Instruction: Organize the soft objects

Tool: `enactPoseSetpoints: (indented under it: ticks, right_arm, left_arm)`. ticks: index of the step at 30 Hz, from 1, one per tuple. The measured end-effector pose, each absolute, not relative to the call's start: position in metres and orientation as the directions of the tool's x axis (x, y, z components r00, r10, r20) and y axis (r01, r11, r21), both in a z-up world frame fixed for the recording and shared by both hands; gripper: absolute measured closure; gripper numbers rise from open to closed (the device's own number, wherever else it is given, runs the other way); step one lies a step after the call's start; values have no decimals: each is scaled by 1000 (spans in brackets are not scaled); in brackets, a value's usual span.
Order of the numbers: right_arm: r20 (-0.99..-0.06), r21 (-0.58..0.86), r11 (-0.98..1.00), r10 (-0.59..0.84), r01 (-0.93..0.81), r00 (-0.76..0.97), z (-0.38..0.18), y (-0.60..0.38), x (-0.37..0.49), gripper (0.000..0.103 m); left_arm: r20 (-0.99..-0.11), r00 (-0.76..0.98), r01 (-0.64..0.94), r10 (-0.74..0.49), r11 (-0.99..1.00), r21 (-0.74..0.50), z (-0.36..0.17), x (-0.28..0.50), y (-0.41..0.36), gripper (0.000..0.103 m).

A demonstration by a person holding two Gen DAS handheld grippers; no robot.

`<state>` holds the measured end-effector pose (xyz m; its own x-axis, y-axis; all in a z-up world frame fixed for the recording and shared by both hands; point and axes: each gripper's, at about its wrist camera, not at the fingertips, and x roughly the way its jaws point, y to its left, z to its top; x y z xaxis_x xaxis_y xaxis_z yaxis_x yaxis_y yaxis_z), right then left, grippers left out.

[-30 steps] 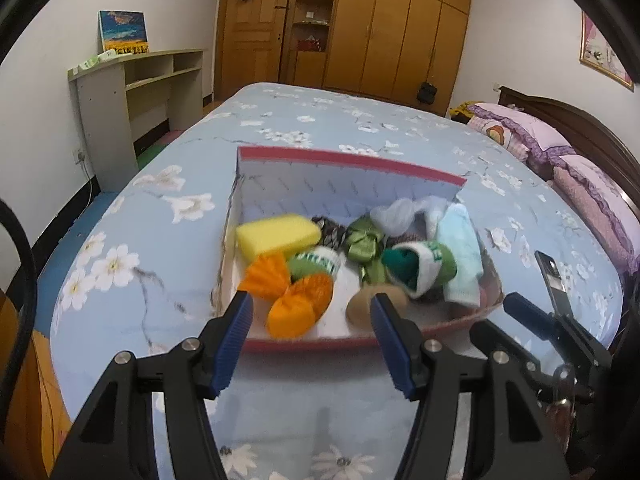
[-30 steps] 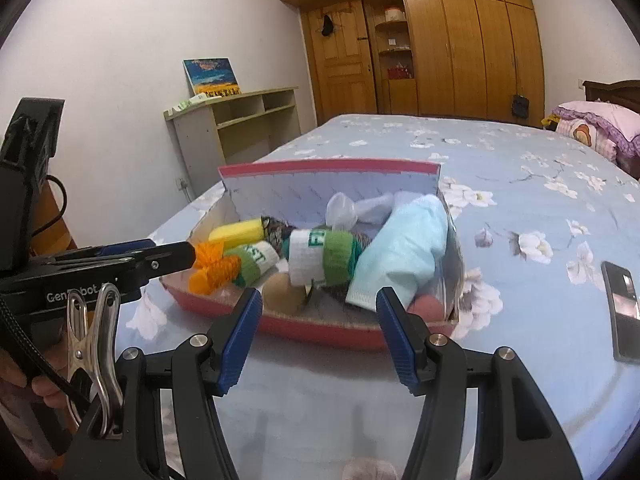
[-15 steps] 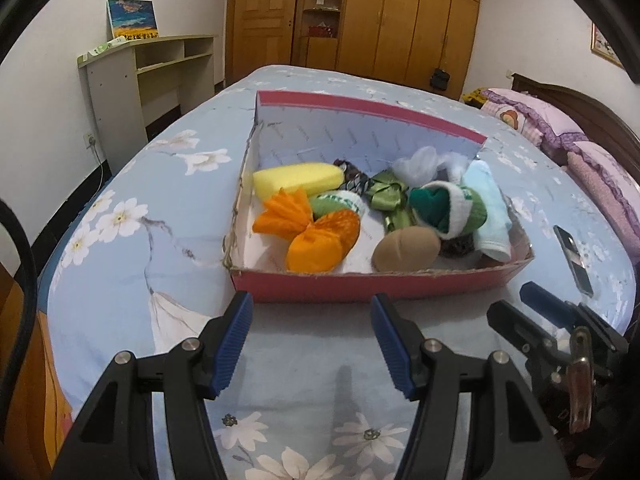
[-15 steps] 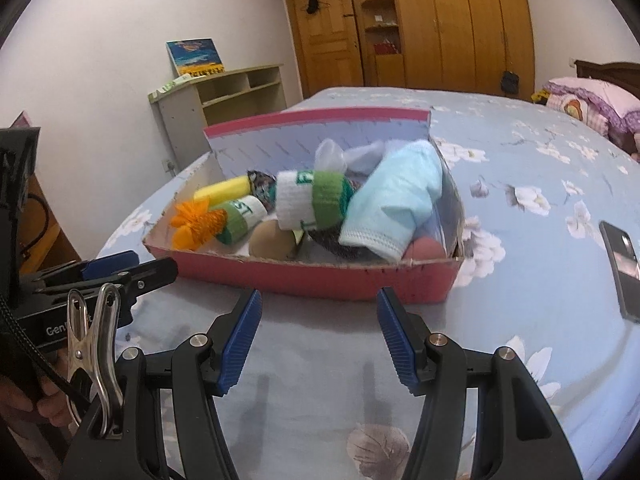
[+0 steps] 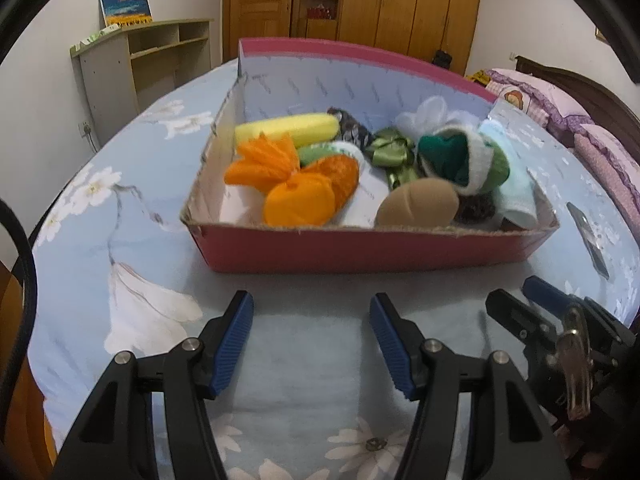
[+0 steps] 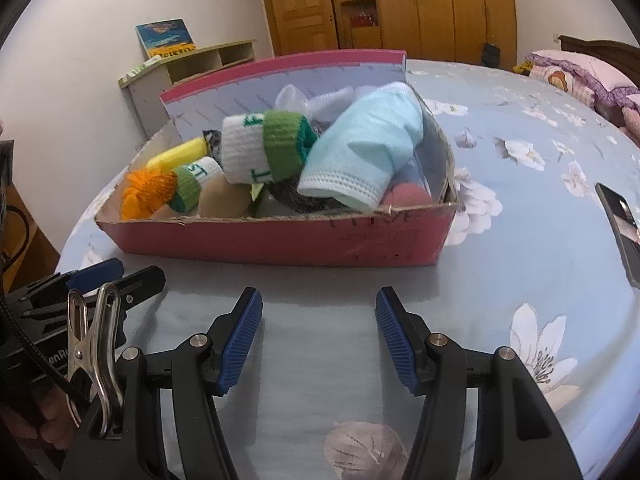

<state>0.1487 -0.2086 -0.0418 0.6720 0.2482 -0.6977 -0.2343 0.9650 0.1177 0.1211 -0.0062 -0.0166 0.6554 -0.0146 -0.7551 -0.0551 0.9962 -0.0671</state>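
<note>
A red cardboard box [image 5: 360, 250] [image 6: 280, 240] lies on the bed, full of soft things. Inside it are a yellow sponge [image 5: 286, 132], orange cloth bundles [image 5: 298, 196], a tan sponge [image 5: 416, 206], a green ribbon [image 5: 394, 156], a green-and-white rolled sock [image 6: 264, 146] and a light blue cloth [image 6: 368, 152]. My left gripper [image 5: 311, 314] hangs open just short of the box's near wall, empty. My right gripper [image 6: 319, 308] is open too, low over the bedspread in front of the box, nothing between its fingers.
The floral blue bedspread [image 6: 520, 240] spreads all round the box. A dark phone [image 6: 620, 220] lies on it to the right. Pink pillows [image 5: 580, 120] sit at the headboard. A grey shelf unit [image 5: 140, 60] stands by the wall; wooden wardrobes [image 6: 420, 0] fill the far end.
Both grippers have sunk toward the bed and come nearer to the box, which now looks larger. Their jaws have stayed equally wide.
</note>
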Motion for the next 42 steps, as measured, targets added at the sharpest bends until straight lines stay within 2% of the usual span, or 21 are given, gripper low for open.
enactPoseSetpoints:
  ticks: [42]
  right_arm:
    - [-717,105,971,224,-215,660,-54,-208,152,42]
  left_arm:
    - [-759,651,-66,6,997,-48,-31,119,-9,37]
